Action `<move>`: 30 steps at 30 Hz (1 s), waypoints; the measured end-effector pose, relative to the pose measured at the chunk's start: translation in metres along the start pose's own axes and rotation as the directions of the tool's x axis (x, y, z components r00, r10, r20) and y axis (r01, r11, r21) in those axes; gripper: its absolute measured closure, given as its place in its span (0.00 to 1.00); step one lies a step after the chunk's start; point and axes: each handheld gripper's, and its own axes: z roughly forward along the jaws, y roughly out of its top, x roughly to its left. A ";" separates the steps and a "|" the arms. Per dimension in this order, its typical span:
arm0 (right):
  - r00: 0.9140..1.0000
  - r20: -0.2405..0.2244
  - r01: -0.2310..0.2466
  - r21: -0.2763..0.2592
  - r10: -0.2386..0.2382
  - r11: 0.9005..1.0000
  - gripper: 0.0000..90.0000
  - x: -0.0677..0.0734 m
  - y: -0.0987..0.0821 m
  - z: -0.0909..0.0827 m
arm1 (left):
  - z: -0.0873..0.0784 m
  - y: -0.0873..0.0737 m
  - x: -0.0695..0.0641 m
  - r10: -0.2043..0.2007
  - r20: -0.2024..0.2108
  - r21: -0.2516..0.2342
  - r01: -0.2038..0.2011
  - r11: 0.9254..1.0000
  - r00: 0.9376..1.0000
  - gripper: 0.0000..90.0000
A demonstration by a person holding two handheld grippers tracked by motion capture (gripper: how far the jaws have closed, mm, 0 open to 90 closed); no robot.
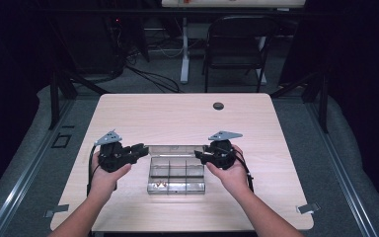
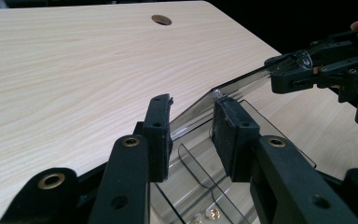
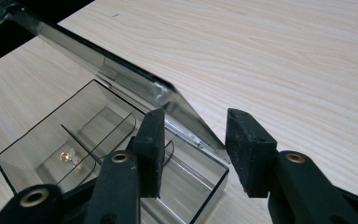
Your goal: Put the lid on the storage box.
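Both grippers' fingers (image 2: 161, 135) gape around the raised lid (image 1: 175, 149) edge, unclamped; bare table (image 1: 187, 118) lies beyond.

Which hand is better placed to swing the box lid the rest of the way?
Left, probably. The left tongs straddle the clear lid edge with pads close on each side. The right tongs stand wider, the lid corner loosely between them.

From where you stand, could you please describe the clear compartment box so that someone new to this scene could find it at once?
Look at the light wooden table, near its front edge, between the left gripper and the right gripper. There lies the clear compartment box, a see-through smoky plastic tray split by dividers. Its hinged lid is raised at the far side, and a few small brass-coloured pieces sit in one front compartment.
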 end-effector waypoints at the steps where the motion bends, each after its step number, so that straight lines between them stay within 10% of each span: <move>1: 1.000 -0.001 0.000 -0.002 0.000 1.000 0.64 0.000 -0.001 0.000 | -0.002 0.000 0.000 0.001 -0.001 0.003 -0.001 1.000 1.000 0.75; 30: 0.998 -0.049 -0.036 -0.015 0.035 0.999 0.61 0.005 -0.023 -0.016 | -0.010 -0.019 -0.019 0.040 0.026 0.049 -0.041 0.998 0.999 0.79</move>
